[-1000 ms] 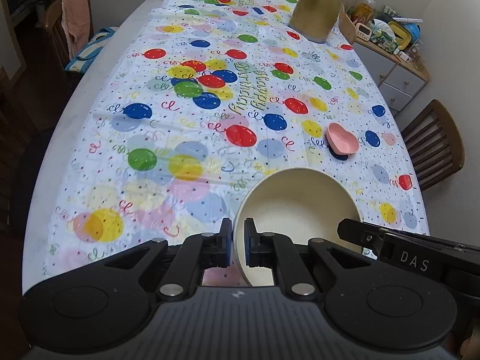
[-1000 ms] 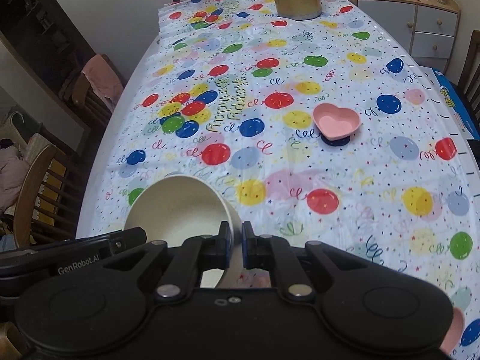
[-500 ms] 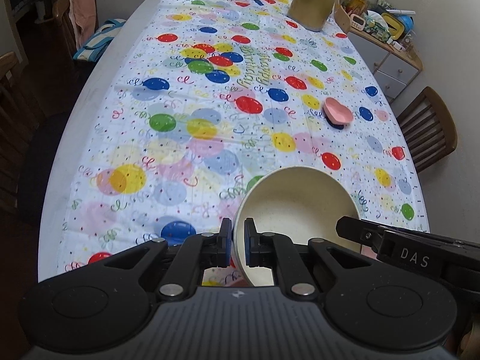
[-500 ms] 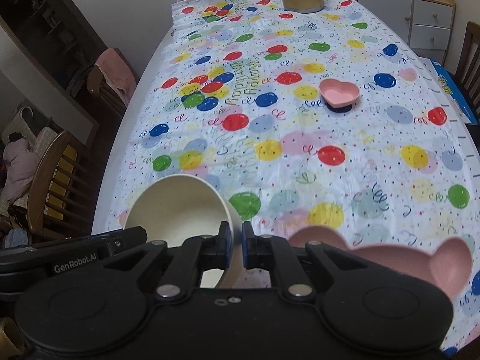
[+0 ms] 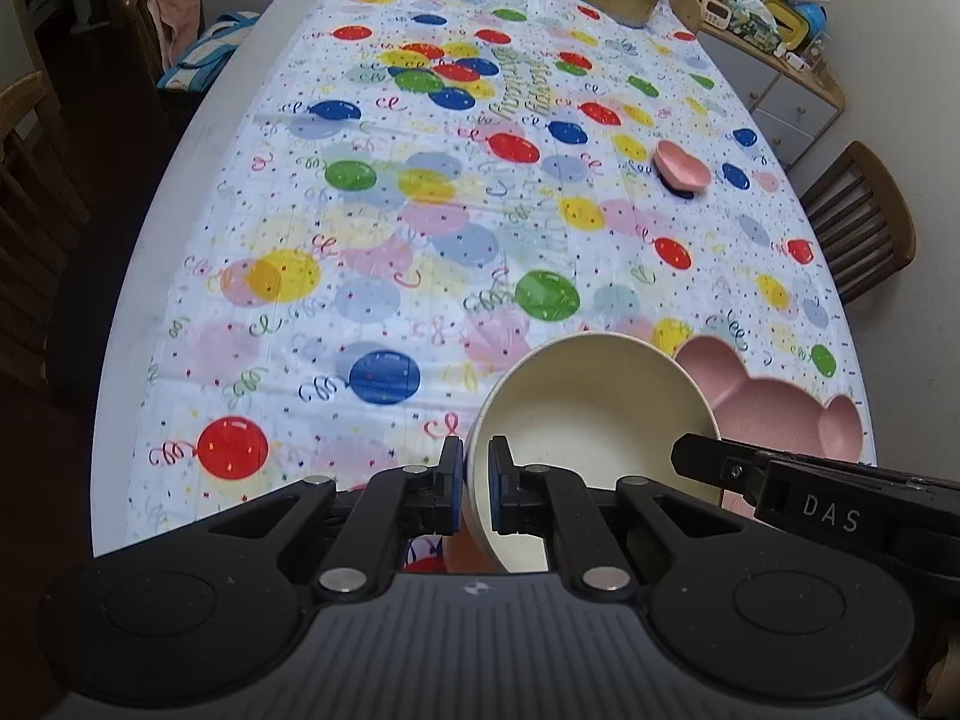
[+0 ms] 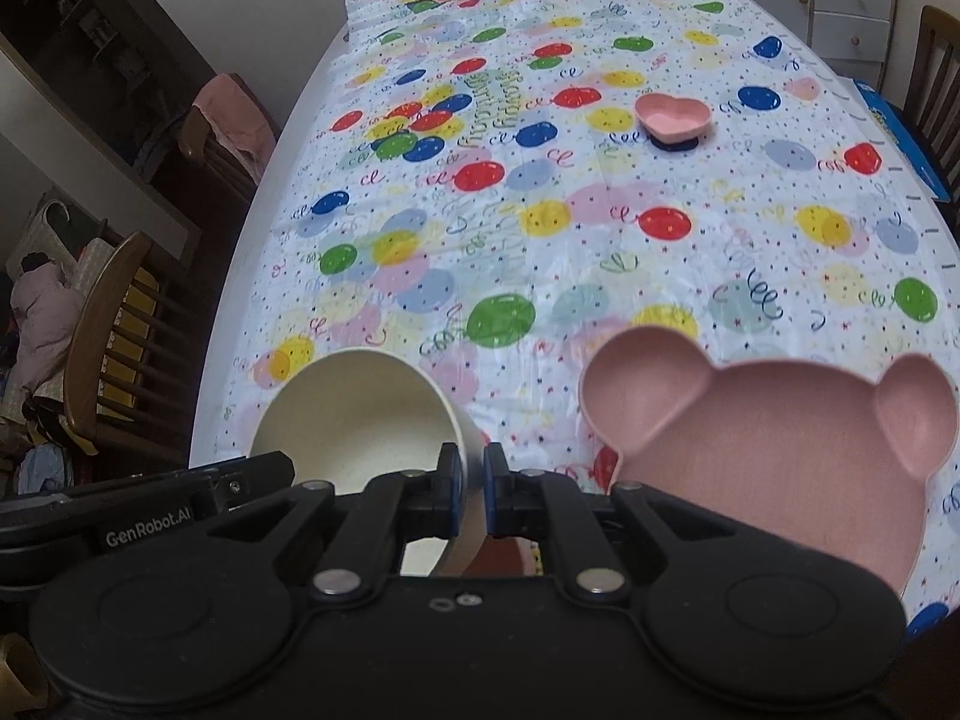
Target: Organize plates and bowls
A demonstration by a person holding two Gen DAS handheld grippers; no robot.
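One cream bowl (image 5: 591, 414), plain and tipped on edge, hangs above the near end of the balloon tablecloth (image 5: 384, 228), its rim pinched by both the left gripper (image 5: 476, 483) and right gripper (image 6: 472, 489). One pink bear-shaped plate (image 6: 774, 456) lies just beside it; one pink heart dish (image 6: 672, 115) sits well apart. Only the right view shows the plate's ear compartments whole.

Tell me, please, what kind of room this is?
Most likely a home dining room: a long table under a birthday balloon tablecloth, wooden chairs around it, and a drawer cabinet by the wall.
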